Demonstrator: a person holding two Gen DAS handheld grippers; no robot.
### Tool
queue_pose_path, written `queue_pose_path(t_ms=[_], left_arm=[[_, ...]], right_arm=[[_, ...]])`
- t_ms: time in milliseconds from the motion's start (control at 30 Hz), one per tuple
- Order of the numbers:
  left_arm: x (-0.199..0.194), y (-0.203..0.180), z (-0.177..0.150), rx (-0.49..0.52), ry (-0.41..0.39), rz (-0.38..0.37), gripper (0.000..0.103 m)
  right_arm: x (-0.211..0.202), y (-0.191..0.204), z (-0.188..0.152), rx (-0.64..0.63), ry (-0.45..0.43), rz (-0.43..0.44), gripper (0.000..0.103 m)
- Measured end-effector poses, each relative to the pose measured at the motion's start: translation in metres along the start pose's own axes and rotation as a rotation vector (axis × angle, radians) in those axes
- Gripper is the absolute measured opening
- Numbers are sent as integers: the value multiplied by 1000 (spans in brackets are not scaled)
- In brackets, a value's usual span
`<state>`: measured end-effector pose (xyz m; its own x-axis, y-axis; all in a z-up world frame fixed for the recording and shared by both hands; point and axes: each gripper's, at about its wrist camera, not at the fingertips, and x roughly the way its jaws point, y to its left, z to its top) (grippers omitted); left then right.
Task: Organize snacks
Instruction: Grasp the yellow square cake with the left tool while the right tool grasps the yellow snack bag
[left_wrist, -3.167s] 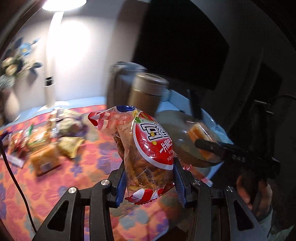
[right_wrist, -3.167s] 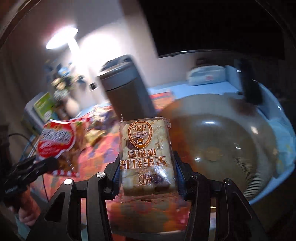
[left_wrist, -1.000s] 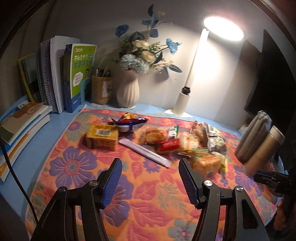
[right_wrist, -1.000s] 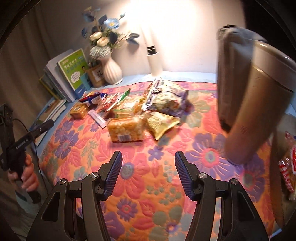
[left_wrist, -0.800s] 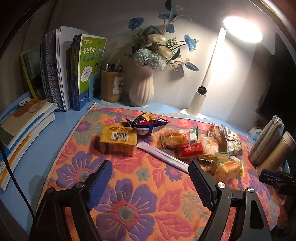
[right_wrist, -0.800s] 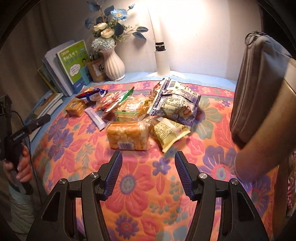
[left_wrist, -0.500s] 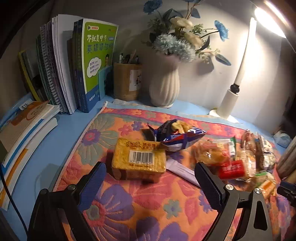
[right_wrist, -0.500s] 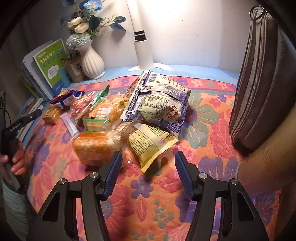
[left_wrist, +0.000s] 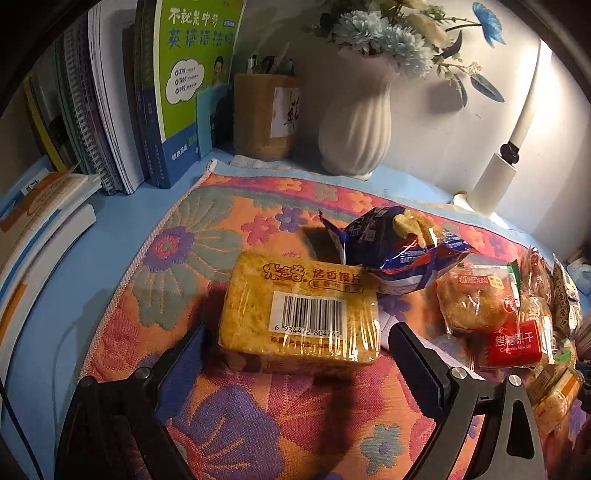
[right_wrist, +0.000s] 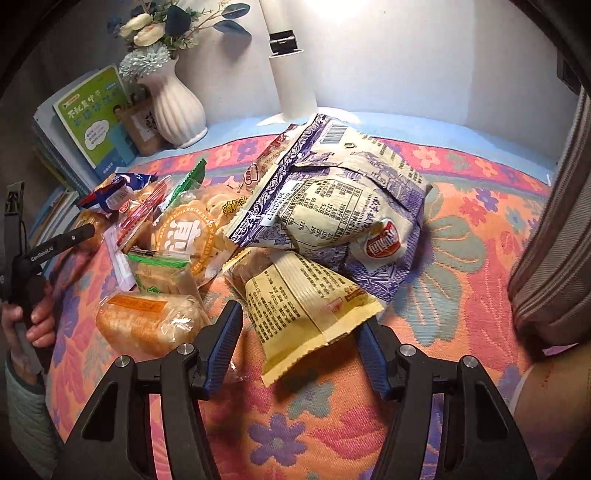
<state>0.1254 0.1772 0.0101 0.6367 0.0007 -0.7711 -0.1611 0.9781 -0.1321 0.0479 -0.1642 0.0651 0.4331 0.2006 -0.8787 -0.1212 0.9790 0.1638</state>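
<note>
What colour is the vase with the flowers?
The vase is white with ribs, clearest in the left wrist view.

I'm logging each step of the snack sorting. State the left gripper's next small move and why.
Probably ease the left gripper forward and close on the yellow barcode-labelled snack pack. Its jaws are open and empty, the pack lies flat on the floral cloth between the blue pads, apparently not yet touching them.
</note>
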Motion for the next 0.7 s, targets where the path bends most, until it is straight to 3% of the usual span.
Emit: queue_pose_path(t_ms=[67,167,333,467,700], left_arm=[[4,4,0,-23,9,7,95],[5,7,1,-34,14,-22,78],[0,3,-1,-10,-12,-15,77],[-20,0,-6,3,-66,-25,77],[-62,-33,-50,45,-106,-122,77]], right_arm=[[-1,3,0,-12,-16,-10,60],[-2,4,-2,-18,-21,-17,47],[-11,2,-13,3,-31,-15,38],[-30,-3,-32,36,-32,-61,38],[-64,-10,-74,110,3,-88,38]])
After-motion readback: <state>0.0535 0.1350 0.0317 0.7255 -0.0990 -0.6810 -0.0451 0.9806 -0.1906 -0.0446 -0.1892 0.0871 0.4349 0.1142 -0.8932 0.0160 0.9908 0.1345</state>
